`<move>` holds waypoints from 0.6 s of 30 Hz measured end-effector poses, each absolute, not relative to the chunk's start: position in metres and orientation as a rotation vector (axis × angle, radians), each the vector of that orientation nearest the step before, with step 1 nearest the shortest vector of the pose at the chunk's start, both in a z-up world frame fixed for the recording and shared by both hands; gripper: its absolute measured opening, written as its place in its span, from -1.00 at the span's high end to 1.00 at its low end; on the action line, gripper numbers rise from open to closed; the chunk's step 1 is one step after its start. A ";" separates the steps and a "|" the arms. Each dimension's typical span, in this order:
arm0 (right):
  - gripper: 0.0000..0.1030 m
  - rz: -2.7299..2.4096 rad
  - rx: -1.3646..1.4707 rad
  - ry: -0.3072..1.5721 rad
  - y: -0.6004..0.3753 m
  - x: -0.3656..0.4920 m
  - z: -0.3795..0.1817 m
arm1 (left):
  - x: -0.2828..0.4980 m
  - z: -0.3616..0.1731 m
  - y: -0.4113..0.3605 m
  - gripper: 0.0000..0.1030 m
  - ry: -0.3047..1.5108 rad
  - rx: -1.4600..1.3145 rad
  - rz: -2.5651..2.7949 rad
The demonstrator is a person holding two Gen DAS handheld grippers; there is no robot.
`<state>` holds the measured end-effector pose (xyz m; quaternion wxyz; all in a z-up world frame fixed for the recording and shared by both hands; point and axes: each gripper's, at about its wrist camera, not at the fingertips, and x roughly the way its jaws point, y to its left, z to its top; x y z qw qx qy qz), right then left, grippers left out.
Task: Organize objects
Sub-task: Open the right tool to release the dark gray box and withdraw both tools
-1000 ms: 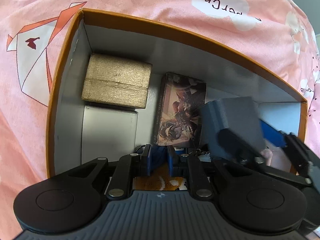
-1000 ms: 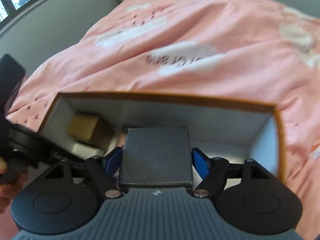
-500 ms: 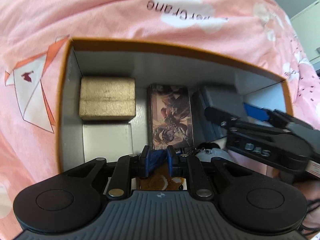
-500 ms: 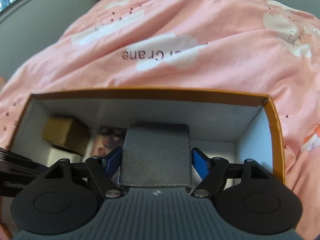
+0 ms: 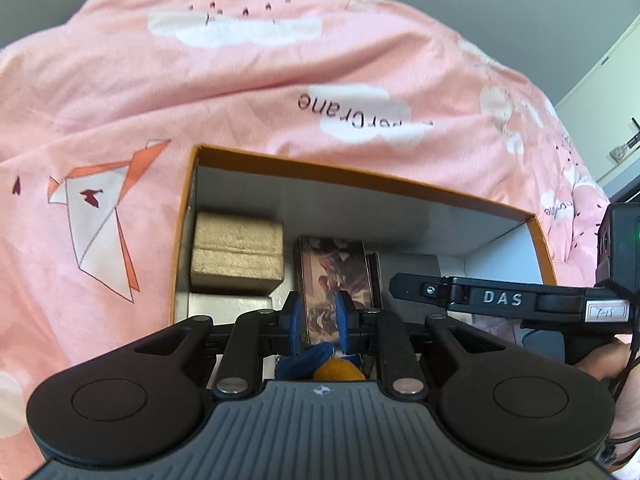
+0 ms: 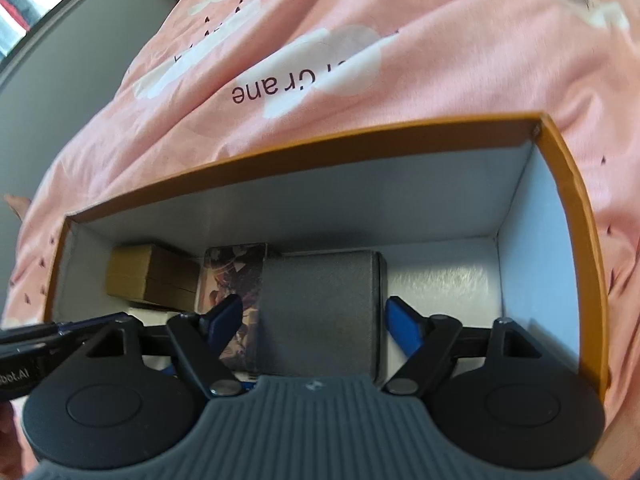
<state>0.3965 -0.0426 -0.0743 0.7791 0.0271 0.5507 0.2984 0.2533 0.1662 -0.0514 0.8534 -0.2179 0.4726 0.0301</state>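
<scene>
1. Surface: a bed under a pink duvet (image 5: 248, 80) printed with white clouds, an origami crane and lettering reading "Crane". It fills most of both views.
2. Room: a grey wall behind the bed; a window (image 6: 28, 4) at the upper left of the right wrist view; a pale door or cabinet edge at the far right of the left wrist view.
3. Container: an open cardboard box (image 6: 304, 152) with an orange rim and white inner walls, resting on the duvet.
4. Contents, left end: a gold box (image 5: 238, 252) lying on a white box (image 5: 228, 306).
5. Contents, middle: an illustrated card box (image 5: 332, 272) lying flat, just beside the gold box.
6. Contents, right of middle: a dark grey box (image 6: 320, 312), touching or very nearly touching the card box, with bare box floor beyond it to the right.
7. Left claw (image 5: 318, 320): blue fingers close together and opening slightly, nothing seen pressed between them. Below them sit a blue and orange object (image 5: 324, 364), too hidden to identify.
8. Right claw (image 6: 318, 318): spread wide and opening, one blue finger on either side of the dark grey box; a narrow gap shows at each side, so the fingers do not appear to press on it.
9. Right claw body, seen from the left wrist view: black, marked "DAS", reaching over the box's right end, with part of a hand (image 5: 600, 362) beneath it.
</scene>
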 end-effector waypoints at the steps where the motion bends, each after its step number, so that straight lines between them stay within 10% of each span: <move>1: -0.56 0.644 0.071 1.198 -0.044 0.397 -0.075 | 0.251 -0.050 0.165 0.58 0.985 -0.446 0.067; 18: 0.19 0.629 0.117 1.227 -0.042 0.399 -0.082 | 0.229 -0.048 0.148 0.57 0.916 -0.288 0.067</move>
